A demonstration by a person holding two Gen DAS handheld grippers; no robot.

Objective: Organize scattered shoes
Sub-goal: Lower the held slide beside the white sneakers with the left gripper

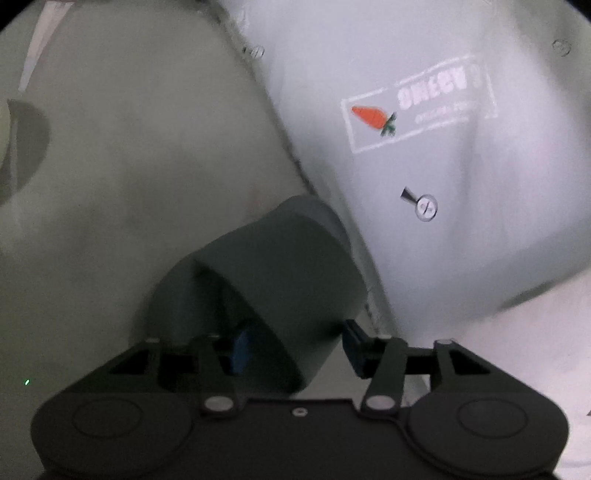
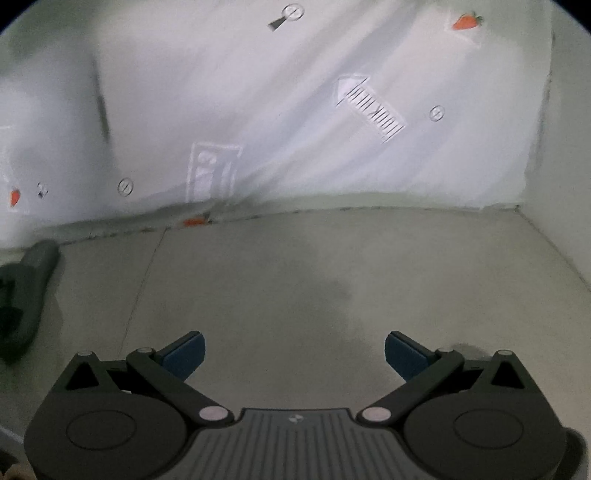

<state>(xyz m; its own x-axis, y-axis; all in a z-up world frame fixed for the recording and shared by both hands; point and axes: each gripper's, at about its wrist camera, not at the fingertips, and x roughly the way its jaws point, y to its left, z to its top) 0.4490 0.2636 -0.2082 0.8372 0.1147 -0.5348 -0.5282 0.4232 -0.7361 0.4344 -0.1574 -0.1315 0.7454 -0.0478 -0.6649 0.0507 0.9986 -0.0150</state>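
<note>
The left wrist view looks down over the left hand-held gripper, whose two blue-padded fingers are closed around the strap of a dark grey slipper. One pad sits inside the slipper's opening and the other presses on the outside of the strap, so the slipper is pinched between them. The slipper is tilted, its rounded strap pointing up and to the right. Behind it lies a pale grey floor. To the right hangs a white fabric sheet printed with an orange carrot inside a stamped label and small round marks. This view is dim and somewhat blurred.

The right wrist view shows the right hand-held gripper with its blue-padded fingers spread wide apart and nothing between them. It is above the same pale grey floor, which carries a darker patch near the middle. At the far left edge, a second dark grey slipper lies near the foot of the white sheet, well apart from this hand-held gripper. The sheet covers the back of the view and carries a printed arrow and more carrots. A plain pale wall closes off the right side.
</note>
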